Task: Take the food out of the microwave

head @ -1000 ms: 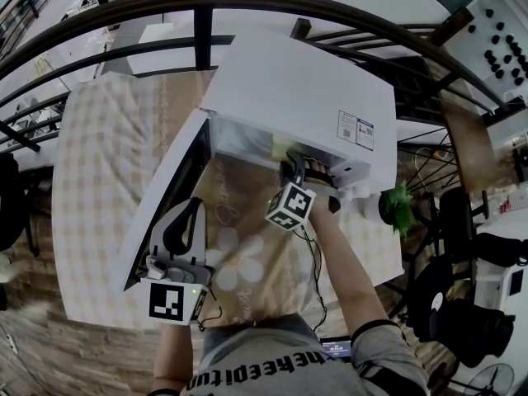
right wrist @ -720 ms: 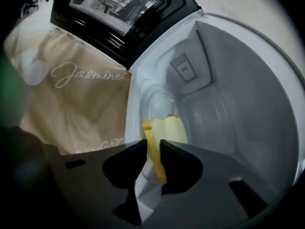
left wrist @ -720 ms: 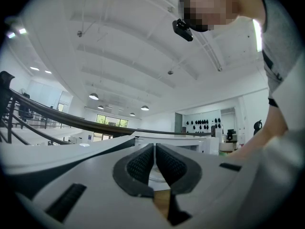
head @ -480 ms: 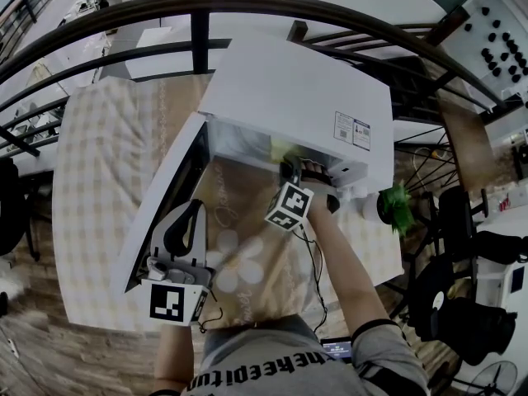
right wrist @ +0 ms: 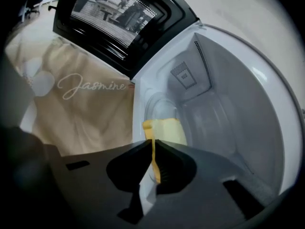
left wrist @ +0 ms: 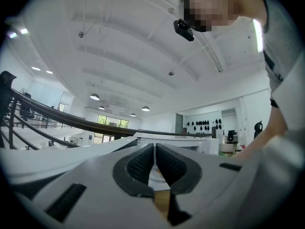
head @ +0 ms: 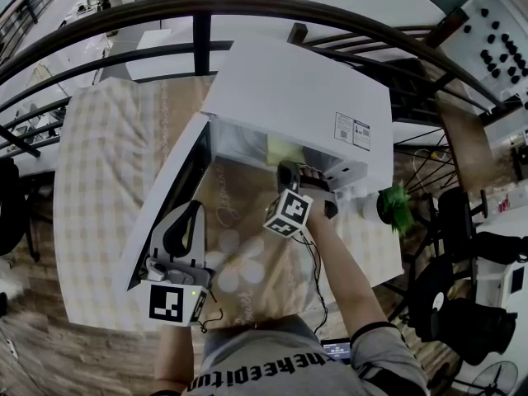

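Bright, even light from ceiling lamps (left wrist: 95, 97); heavy fisheye bending, dark corners; microwave (right wrist: 224, 109) cavity dim, near foreground soft.

food (head: 283, 150) mostly hidden, under microwave (head: 297, 89) top

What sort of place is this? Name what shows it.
Probably a lab or office mezzanine, not a home kitchen: the microwave sits on a cloth-covered table beside a curved black railing overlooking desks below.

The food (head: 283, 149) lies in the microwave (head: 297, 89) on the table (head: 107, 163), door (head: 183, 180) open at left.
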Demonstrator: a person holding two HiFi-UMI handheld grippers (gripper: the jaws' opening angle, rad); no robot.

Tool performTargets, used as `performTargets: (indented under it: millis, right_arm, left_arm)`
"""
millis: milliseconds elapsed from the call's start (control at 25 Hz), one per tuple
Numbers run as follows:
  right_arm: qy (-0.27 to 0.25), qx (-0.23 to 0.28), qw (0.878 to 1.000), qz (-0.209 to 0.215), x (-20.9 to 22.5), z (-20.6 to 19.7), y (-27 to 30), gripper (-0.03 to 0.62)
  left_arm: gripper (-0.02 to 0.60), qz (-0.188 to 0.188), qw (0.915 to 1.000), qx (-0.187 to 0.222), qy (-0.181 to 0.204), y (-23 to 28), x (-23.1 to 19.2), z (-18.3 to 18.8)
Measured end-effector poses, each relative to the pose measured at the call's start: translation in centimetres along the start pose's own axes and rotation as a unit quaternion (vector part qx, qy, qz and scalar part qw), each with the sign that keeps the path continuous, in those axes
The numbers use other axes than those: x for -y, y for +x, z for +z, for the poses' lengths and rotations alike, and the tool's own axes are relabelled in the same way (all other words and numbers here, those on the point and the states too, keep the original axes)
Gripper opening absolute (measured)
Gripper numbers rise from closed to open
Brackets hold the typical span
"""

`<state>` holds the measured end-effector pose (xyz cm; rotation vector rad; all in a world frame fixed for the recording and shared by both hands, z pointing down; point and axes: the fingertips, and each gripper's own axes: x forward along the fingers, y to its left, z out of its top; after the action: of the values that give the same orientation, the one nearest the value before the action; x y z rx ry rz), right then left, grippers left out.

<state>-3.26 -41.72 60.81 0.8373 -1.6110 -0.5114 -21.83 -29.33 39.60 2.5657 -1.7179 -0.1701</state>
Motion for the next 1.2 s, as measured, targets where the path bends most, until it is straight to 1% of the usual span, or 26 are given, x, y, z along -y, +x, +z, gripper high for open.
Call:
performTargets:
  millis: [120, 200, 360, 560, 680, 840, 960, 1200]
  right_arm:
    - [0.004, 0.007, 1.000, 0.010, -0.6, 0.3, -0.4, 0.029]
    - [0.003, 0.009, 1.000, 0.012, -0.9, 0.3, -0.3, 0.054]
    - [-0.016, 0.007, 1.000, -0.002, -0.6, 0.2, 0.1, 0.081]
    - [-0.026, 0.004, 1.000, 0.000, -0.7, 0.0, 0.4, 0.115]
    - [-0.037, 0.003, 0.999, -0.019, -0.4, -0.1, 0.7, 0.144]
    - [-0.035, -0.003, 0.999, -0.027, -0.4, -0.6, 1.5, 0.144]
    - [-0.036, -0.007, 0.999, -0.040, -0.1, -0.9, 1.6, 0.121]
    - [-0.031, 0.000, 0.998, -0.053, 0.3, -0.5, 0.9, 0.086]
  left_arm:
    - [0.015, -0.001, 1.0000, 0.006, -0.001, 0.1, 0.1, 0.1]
    - [0.015, -0.002, 1.0000, 0.006, -0.001, 0.1, 0.2, 0.1]
    - [0.015, 0.002, 1.0000, 0.002, -0.001, 0.0, 0.1, -0.1]
    - [0.015, 0.008, 1.0000, 0.001, -0.002, -0.1, -0.1, -0.2]
    - [0.015, 0.009, 1.0000, 0.001, -0.002, -0.1, -0.1, -0.2]
    - [0.015, 0.012, 0.9999, 0.000, -0.001, -0.2, -0.2, -0.3]
    - [0.015, 0.012, 0.9999, 0.001, -0.001, -0.3, -0.1, -0.3]
    - [0.015, 0.012, 0.9999, 0.000, -0.002, -0.2, -0.2, -0.3]
